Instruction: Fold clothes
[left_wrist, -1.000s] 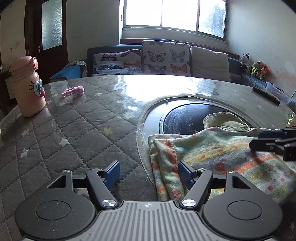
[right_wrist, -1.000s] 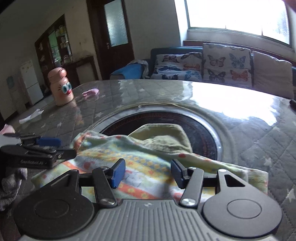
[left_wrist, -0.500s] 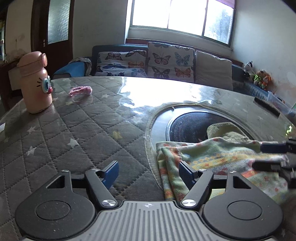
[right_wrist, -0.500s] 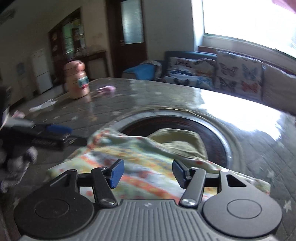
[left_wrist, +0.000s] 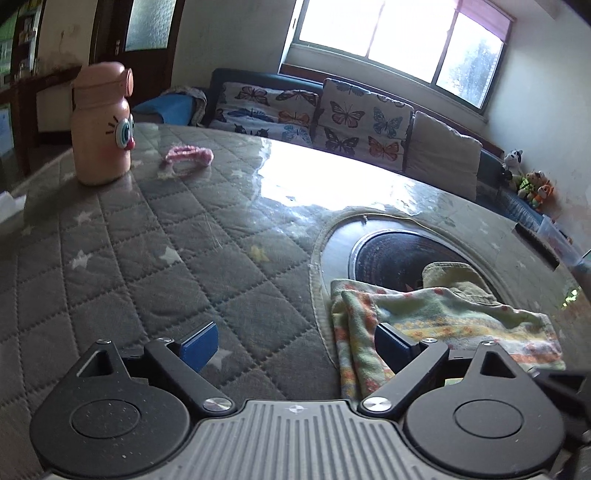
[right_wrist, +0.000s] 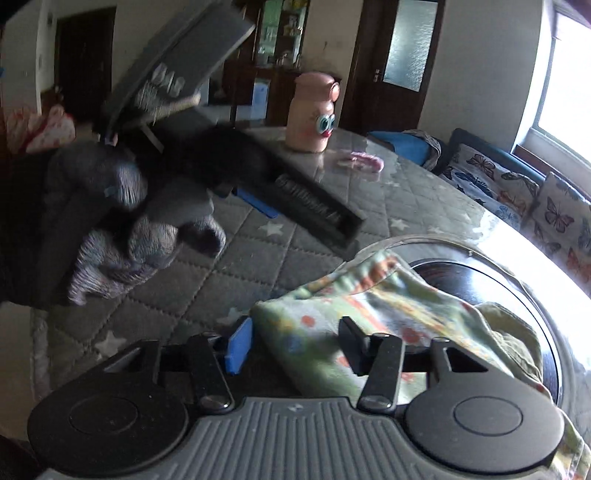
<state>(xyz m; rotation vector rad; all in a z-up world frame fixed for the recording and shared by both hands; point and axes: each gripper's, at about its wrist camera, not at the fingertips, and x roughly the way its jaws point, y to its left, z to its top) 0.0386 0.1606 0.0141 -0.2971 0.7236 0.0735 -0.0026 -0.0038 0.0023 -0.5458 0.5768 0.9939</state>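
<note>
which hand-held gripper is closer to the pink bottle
Left. The left hand-held gripper, jaws opening, is on the pink bottle side of the cloth; the right hand-held gripper, closing, is over the cloth, farther away.

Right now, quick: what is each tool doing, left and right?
Left tool: jaws opening wide, nothing between them, beside the patterned cloth.
Right tool: jaws closing around the folded edge of the patterned cloth, pads not yet pressing it.
</note>
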